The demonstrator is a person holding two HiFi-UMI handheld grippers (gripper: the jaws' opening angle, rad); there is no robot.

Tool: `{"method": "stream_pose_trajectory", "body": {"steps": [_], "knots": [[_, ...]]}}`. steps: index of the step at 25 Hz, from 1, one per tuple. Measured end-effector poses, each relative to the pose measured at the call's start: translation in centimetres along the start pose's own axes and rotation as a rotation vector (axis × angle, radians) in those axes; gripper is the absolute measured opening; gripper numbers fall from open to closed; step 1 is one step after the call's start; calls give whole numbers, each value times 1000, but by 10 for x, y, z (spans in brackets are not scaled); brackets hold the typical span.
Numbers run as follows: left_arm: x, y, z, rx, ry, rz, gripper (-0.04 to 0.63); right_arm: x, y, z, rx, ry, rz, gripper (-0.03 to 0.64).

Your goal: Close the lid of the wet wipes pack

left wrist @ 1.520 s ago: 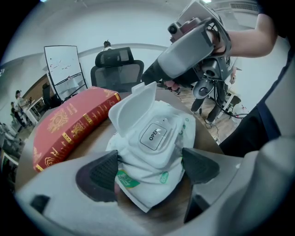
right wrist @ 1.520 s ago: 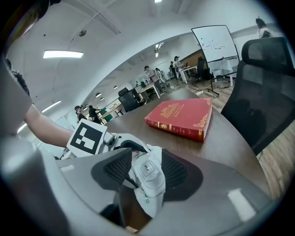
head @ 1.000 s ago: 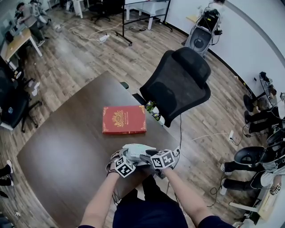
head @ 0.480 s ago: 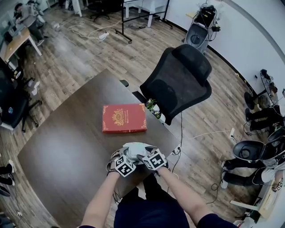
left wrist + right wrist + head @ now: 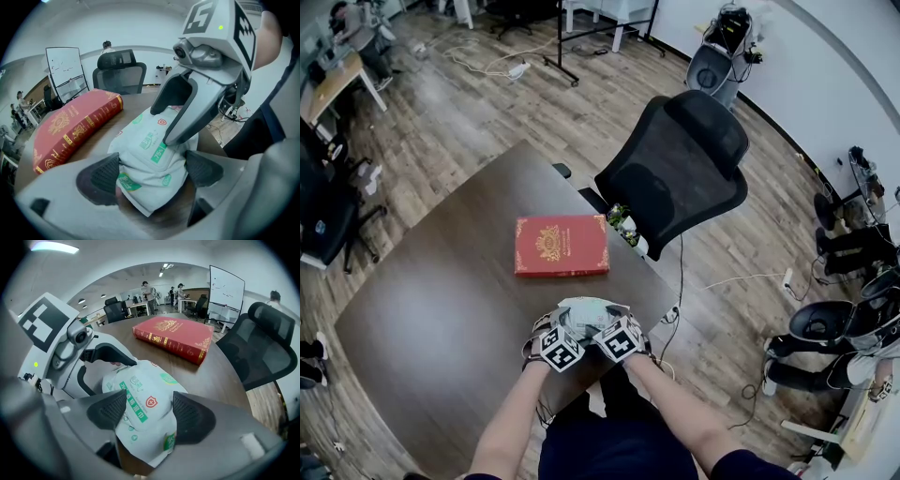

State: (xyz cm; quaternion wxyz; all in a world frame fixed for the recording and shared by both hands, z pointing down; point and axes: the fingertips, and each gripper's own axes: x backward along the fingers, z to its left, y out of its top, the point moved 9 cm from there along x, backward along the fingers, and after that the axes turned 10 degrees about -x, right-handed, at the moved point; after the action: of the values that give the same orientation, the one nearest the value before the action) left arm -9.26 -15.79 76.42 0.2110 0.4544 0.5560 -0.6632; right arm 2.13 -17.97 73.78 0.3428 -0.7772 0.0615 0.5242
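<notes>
A dark brown table (image 5: 441, 309) carries a red book (image 5: 562, 246) lying flat, and a white pack (image 5: 586, 314) near the book, on its near side by the table's edge.

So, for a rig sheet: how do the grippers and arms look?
Both left gripper and right gripper: grey shells, black ribbed pads, white cubes with black square markers. Bare forearms, dark sleeve. Right jaws are opening, wet wipes pack between them.

A red hardcover book with gold ornament (image 5: 562, 246) lies flat near the middle of the dark brown wooden table (image 5: 441, 309). A black mesh office chair (image 5: 680, 178) stands at the table's far edge.
</notes>
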Motion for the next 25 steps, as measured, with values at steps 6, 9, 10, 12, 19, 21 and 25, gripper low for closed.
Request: {"method": "stream_pose_trajectory", "body": {"steps": [6,9,10,12,19,21,25], "knots": [[-1,-1,0,2,-1,-5,443,-2,-3,-1,-3,-3,-12,325],[-1,-2,0,1,1,-11,444,-4,-3,-2,-5,2,-13,325],[-1,-2,0,0,1,-15,444,-5,-3,-2,-7,3,-14,326],[-1,-3,0,1,-2,-24,446,-5,-3,-3,-12,0,-14,326],[25,1,-10,63,47,-90,559,-4,-3,-3,-28,13,-20,328],[38,1,-13,81,70,-122,569,-5,-4,-3,-28,12,-23,328],[61,2,-24,101,52,-183,600,-2,-4,-1,-39,13,-13,328]]}}
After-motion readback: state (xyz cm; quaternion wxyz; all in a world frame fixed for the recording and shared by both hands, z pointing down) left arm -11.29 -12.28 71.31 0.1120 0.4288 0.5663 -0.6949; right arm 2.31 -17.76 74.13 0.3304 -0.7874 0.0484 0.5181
